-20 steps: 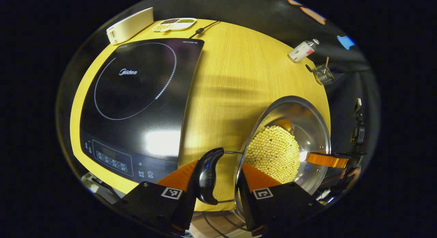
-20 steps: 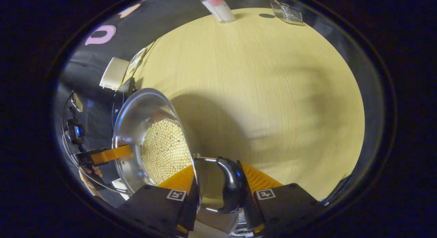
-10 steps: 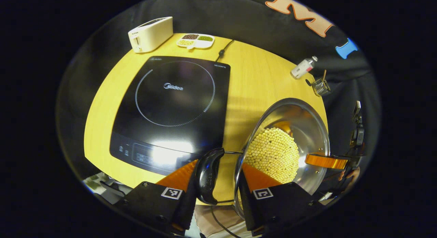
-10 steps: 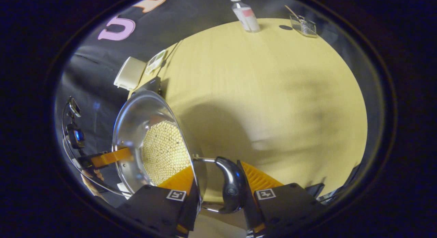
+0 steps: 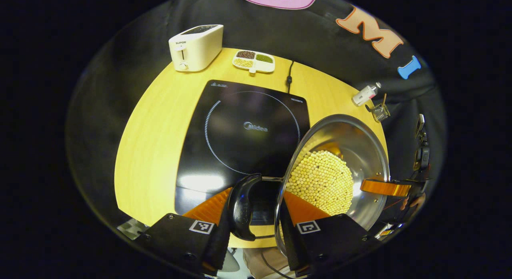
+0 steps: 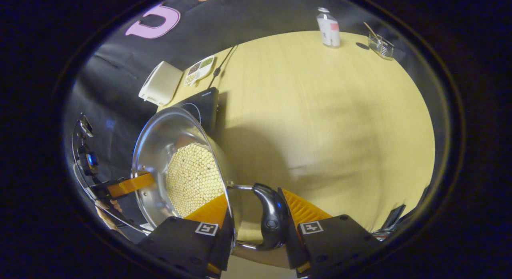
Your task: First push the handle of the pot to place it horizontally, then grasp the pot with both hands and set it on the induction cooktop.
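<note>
In the left gripper view, the left tool [image 5: 256,209] is clamped on the pot [image 5: 360,143], one orange finger against the black loop handle [image 5: 242,207] outside and the other inside the steel wall. The pot is held in the air above the near right part of the induction cooktop [image 5: 240,127], which lies on the yellow bench [image 5: 156,139], and it holds a heap of pale yellow beads [image 5: 320,179]. Across the rim, the right tool's orange finger [image 5: 382,187] bites the far side. Behind the cooktop stand a white toaster [image 5: 196,47] and a divided dish [image 5: 254,61]; a small bottle [image 5: 365,95] and a wire basket [image 5: 380,111] sit at the bench's far right edge. In the right gripper view, the right tool [image 6: 256,213] is likewise closed on the pot [image 6: 160,139] across its other handle [image 6: 270,217], fingers on either side of the wall, with a corner of the cooktop [image 6: 202,105] just past the rim. The likely trouble is uneven lifting: if one hand drops or a finger slides on the slick steel, the pot could tip and spill beads, or it could land off the ring.
</note>
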`<state>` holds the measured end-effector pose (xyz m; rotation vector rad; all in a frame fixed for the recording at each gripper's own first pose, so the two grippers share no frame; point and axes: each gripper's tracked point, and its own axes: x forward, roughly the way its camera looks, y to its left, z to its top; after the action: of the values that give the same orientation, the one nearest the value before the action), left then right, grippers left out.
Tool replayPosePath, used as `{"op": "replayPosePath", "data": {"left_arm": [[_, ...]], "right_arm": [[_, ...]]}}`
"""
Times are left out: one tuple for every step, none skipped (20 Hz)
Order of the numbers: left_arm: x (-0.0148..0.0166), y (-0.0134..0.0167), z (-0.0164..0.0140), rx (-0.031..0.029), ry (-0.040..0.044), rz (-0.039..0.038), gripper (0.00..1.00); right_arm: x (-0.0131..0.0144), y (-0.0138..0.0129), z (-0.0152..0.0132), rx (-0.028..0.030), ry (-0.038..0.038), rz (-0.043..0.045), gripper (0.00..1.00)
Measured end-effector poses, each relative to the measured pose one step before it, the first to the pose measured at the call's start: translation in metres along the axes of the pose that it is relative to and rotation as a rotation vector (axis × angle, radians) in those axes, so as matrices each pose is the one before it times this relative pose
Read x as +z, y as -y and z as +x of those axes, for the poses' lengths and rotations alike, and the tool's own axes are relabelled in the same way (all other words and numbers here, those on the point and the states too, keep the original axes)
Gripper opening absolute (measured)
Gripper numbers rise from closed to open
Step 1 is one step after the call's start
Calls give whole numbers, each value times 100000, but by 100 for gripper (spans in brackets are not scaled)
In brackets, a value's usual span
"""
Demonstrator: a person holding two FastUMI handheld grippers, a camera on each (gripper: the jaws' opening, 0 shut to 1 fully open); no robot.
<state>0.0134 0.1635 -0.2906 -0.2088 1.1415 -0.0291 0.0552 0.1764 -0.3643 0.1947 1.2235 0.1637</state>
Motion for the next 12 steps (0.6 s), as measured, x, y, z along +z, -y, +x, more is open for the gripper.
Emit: {"op": "replayPosePath", "data": {"left_arm": [[650, -1244, 223, -439, 498, 361, 60], [626, -1258, 225, -87, 151, 407, 62], [568, -1249, 390, 269, 252, 1031, 60], [624, -1232, 334, 690, 182, 1171, 62], [713, -1081, 389, 672, 808, 1511, 62], [770, -1189, 229, 667, 746, 1387, 60], [692, -918, 365, 652, 1283, 644, 60], [790, -815, 296, 192, 1203, 1160, 61], [721, -715, 342, 304, 978, 1144, 60], [734, -481, 298, 24, 1230, 1318, 60], [371, -334, 132, 72, 855, 1196, 60], [523, -267, 138, -86, 981, 1330, 60]], "right_arm": [[412, -1176, 588, -671, 548, -63, 53], [456, -1090, 607, -862, 543, -7, 53], [484, -991, 731, -722, 318, -107, 53], [221, -1123, 739, -573, 649, 12, 59], [350, -1049, 826, -350, 204, 212, 59], [406, -1099, 934, 99, 364, 478, 59], [380, -799, 800, 207, 12, 644, 59], [353, -714, 716, 4, 345, 880, 59], [492, -583, 546, 20, 905, 424, 59], [420, -441, 451, -363, 960, 445, 59], [616, -298, 404, -352, 1175, 422, 59], [351, -191, 432, -544, 784, 401, 59]]}}
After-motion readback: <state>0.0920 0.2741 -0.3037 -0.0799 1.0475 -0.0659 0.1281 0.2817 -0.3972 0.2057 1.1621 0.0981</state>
